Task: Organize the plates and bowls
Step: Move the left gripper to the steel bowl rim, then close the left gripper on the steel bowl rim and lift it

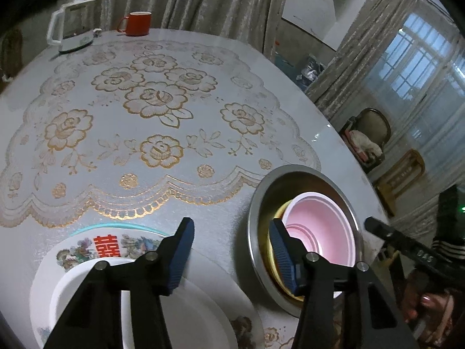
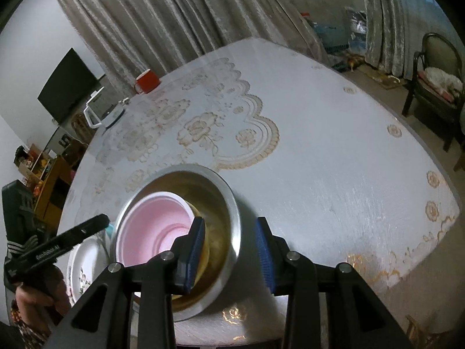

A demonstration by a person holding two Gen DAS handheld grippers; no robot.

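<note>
Your left gripper (image 1: pixel 229 254) hangs part open with nothing pinched: one pad (image 1: pixel 181 254) sits over the plates, the other over the near rim of the steel bowl (image 1: pixel 263 200), gap between them showing bare table. Under it, a white plate (image 1: pixel 200 317) is stacked on a decorated plate (image 1: pixel 84 251) with a red character and a teal edge, at the table's near edge. Your right gripper (image 2: pixel 231 253) is also part open and straddles the steel bowl's (image 2: pixel 232 203) right wall: left pad (image 2: pixel 196 250) inside, right pad outside. Can't tell if either pad touches the wall; it doesn't look clamped. Inside the steel bowl a pink bowl (image 1: pixel 319 226) is nested, tilted toward the plates, with a yellow rim (image 1: pixel 280 206) showing under it. Steel bowl sits just right of the plate stack, close to it but contact not clear. In the right wrist view your left hand (image 2: pixel 35 299) and its gripper body show at lower left, plates (image 2: pixel 87 261) beneath. The table (image 1: pixel 221 93) has a white cloth with gold flower print. At the far edge: a red mug (image 1: pixel 138 23) and a white kettle (image 1: pixel 72 26) side by side. Beyond are grey curtains (image 1: pixel 186 0), a chair (image 2: pixel 436 69) to the right and a dark screen (image 2: pixel 68 84) on the left wall.
</note>
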